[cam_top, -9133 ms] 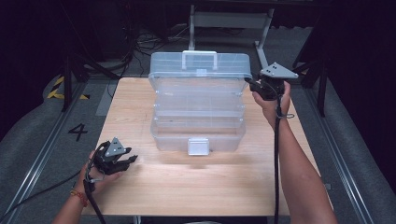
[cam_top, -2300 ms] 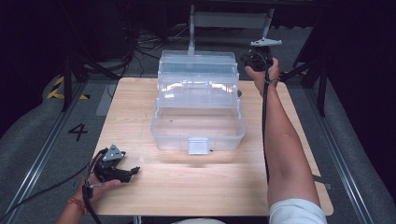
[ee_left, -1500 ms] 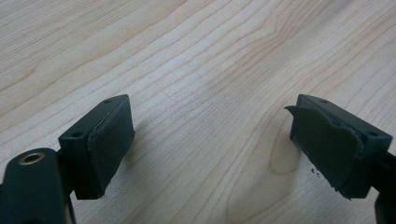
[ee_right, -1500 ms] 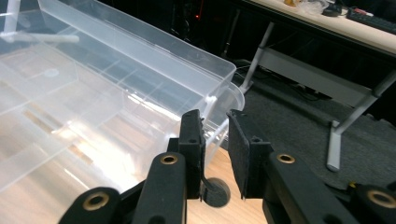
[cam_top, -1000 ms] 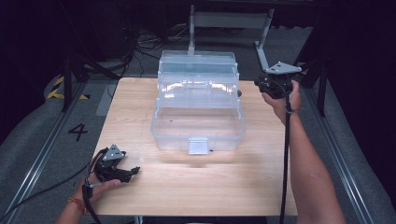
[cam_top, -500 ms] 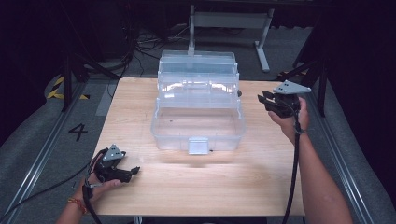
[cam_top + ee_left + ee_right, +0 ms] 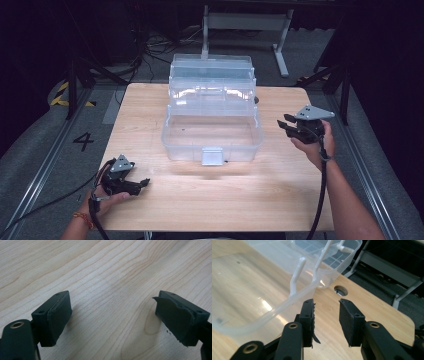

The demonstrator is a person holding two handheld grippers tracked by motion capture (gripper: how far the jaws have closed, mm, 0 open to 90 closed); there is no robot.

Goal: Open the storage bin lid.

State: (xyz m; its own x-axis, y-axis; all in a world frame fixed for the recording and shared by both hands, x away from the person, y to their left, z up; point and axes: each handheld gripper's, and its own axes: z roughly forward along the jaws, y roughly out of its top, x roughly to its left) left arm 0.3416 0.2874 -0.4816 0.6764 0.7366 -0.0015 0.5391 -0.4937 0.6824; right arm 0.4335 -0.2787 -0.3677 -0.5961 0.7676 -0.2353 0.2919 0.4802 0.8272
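Hovering beside opened clear toolbox (image 7: 212, 117) at table (image 7: 280, 200) centre, right gripper (image 7: 326, 315) had jaws just been opening, empty. Left gripper (image 7: 112, 322) rested wide, empty. Best withdraw clear, avoiding tray arms.

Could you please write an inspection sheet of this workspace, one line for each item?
Surface: wooden table, bare around the box; round hole near its far edge.
Job's things: clear plastic tiered box, opened out, bottom tray empty.
Clutter: nothing seen.
Grippers: left tool open, low over the wood, holding nothing; right tool beside the box's right wall, its jaws just opening, nothing between them.
Cables: one trails from each tool; more lie on the floor behind.
Surroundings: dark room, grey floor, metal stand.
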